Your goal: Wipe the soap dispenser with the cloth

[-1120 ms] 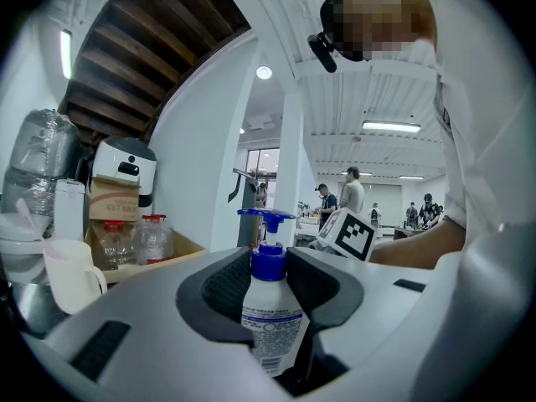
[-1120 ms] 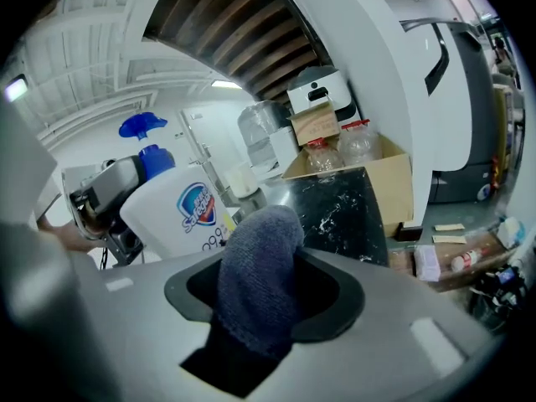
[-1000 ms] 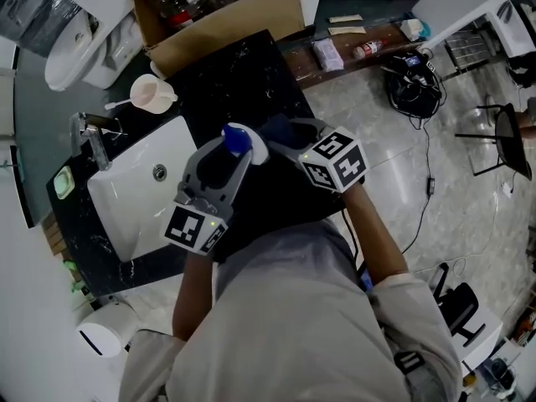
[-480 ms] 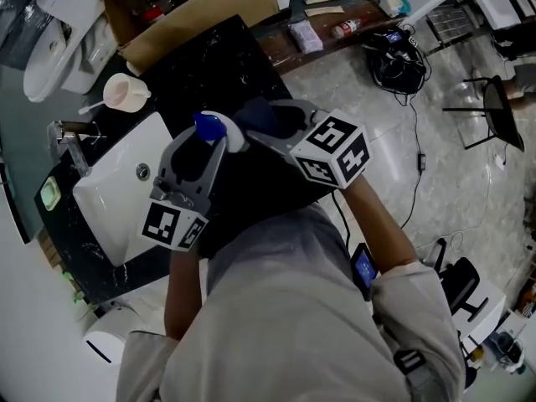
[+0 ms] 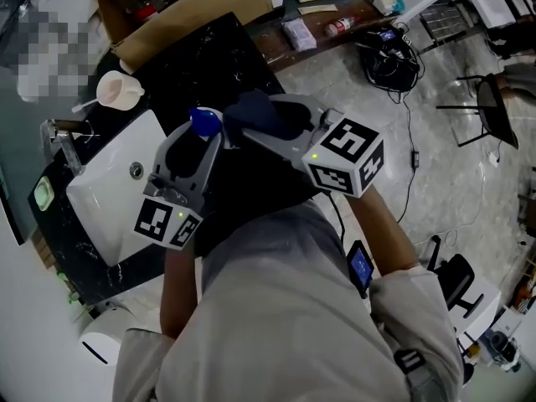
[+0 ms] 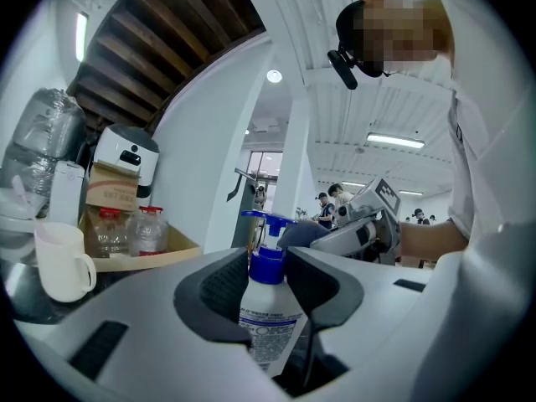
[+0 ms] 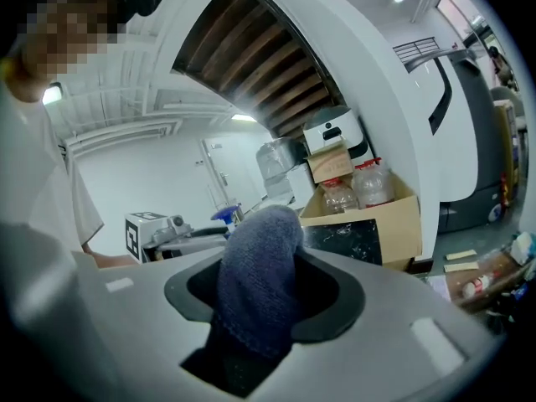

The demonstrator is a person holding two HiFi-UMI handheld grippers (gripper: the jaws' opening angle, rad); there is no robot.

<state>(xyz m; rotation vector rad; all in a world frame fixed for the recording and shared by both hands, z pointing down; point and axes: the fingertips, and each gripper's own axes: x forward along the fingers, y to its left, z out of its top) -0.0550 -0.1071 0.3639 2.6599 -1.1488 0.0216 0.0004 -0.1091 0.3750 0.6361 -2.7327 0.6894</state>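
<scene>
My left gripper (image 6: 268,285) is clamped on the white plastic soap dispenser with a blue pump (image 6: 270,312), upright over the black counter (image 5: 239,53), just right of the white sink (image 5: 100,199). My right gripper (image 7: 264,300) pinches the dark blue knitted cloth (image 7: 258,262) just beside the pump. I judge that a hard sideways push could twist the bottle loose or squirt soap. The label print is too small to read.

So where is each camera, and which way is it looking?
Head view: on the person's head, looking steeply down at sink, left gripper, right gripper; arms and shirt show.
Left gripper view: on that gripper, looking along jaws shut on the soap dispenser; shirt at right.
Right gripper view: on that gripper, looking along jaws shut on the cloth; shirt at left.
Shared: each gripper view shows the other gripper.
</scene>
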